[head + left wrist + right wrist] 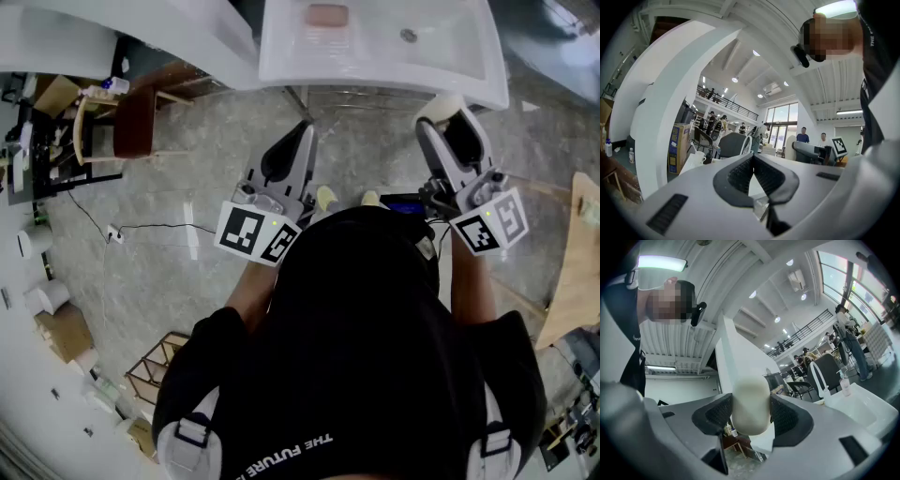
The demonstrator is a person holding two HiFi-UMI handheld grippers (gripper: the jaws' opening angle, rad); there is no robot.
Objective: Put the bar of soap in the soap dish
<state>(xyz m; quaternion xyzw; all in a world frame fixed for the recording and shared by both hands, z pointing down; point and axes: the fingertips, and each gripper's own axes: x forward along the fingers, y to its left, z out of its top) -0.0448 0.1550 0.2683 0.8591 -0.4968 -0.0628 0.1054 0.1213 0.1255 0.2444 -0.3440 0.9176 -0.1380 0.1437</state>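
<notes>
While we stand before the white rectangular washbasin (450,66), our right gripper (750,416) is pinching the cream-white rounded bar of soap (750,394). Its black ribbed pads (718,412) press on both flanks, and the bar stands up between them. From the head view that pale lump sits at the gripper's tip, just short of the basin's front edge. Up on the basin's left part lies the pink rounded-rectangular soap dish (326,15), off to the left of the small round metal drain (409,36) and well apart from the soap. Our left gripper (753,161) is beside the right one, jaws pressed together on themselves, held over the grey mottled stone floor (187,159).
</notes>
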